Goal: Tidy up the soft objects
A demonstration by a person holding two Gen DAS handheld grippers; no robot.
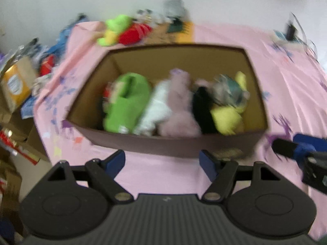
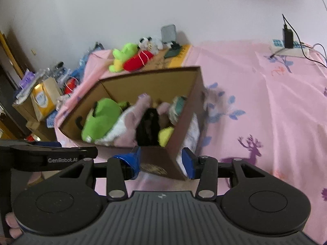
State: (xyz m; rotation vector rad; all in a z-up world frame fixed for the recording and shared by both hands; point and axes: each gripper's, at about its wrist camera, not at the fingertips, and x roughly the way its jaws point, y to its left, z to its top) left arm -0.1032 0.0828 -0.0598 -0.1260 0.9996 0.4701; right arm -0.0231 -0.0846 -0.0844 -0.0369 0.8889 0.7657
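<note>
An open cardboard box [image 1: 163, 145] [image 2: 155, 75] stands on the pink bedsheet [image 1: 163, 175]. It holds several soft toys: a green one [image 1: 126, 102] [image 2: 100, 120], a white one [image 1: 157, 106], a pink one [image 1: 179, 110], a black one [image 1: 202, 112] and a yellow one [image 1: 226, 120]. My left gripper [image 1: 162, 161] hovers open just in front of the box's near wall, with nothing between its fingers. My right gripper [image 2: 160, 161] is open and holds nothing, level with the box's near corner. A green-yellow plush [image 2: 124, 55] and a red plush [image 2: 139, 61] lie behind the box.
Cardboard boxes and an orange packet [image 2: 41, 100] crowd the floor left of the bed. A power strip with a charger [image 2: 288, 45] lies at the bed's far right. A grey stand [image 2: 168, 33] and small items sit by the wall. A hand [image 2: 12, 226] shows at the lower left.
</note>
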